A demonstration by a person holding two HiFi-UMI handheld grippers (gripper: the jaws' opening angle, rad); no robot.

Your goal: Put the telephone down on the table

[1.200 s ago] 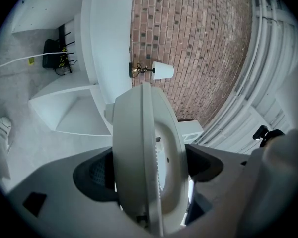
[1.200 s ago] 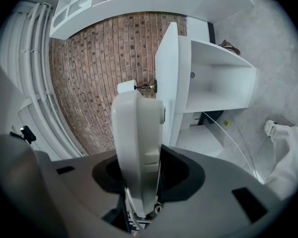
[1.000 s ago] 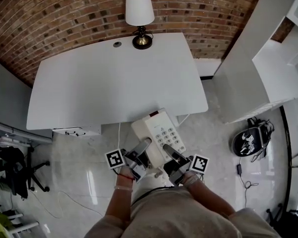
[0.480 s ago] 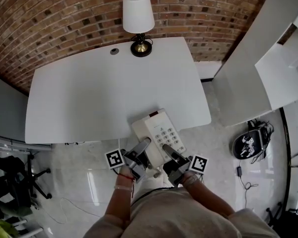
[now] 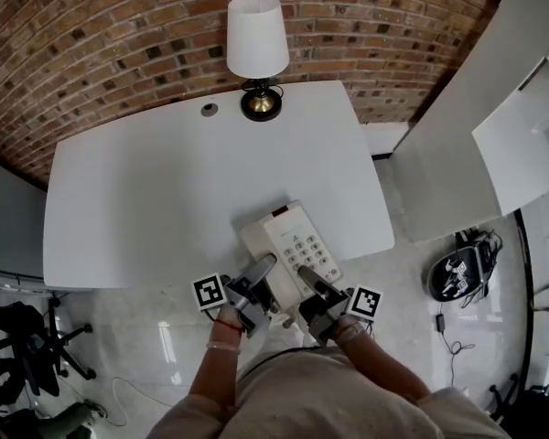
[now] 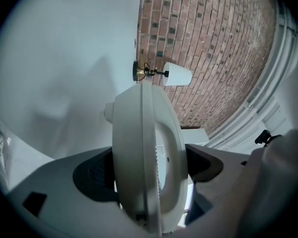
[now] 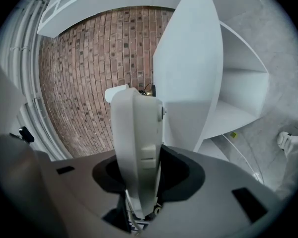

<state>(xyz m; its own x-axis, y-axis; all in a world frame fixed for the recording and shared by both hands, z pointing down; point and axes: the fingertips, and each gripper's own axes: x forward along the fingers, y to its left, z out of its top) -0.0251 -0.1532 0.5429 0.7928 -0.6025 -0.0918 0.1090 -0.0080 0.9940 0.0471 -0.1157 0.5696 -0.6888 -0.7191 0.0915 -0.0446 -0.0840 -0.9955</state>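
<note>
Two grippers share one load: a white phone (image 5: 288,243), keypad up, held by its near end at the front edge of the table (image 5: 146,199). Your left gripper (image 5: 259,271) is clamped on the handset side and your right gripper (image 5: 309,282) on the keypad side. In each gripper view the jaws are closed tight on the phone's body, dark pads pressed against it with no gap. The two-sided hold likely keeps the base level and the handset seated. Most of the phone lies over the white top, while the near end overhangs toward you — whether it touches the surface cannot be told. Well beyond it, a lamp (image 5: 256,53) stands at the table's back edge, by a brick wall.
</note>
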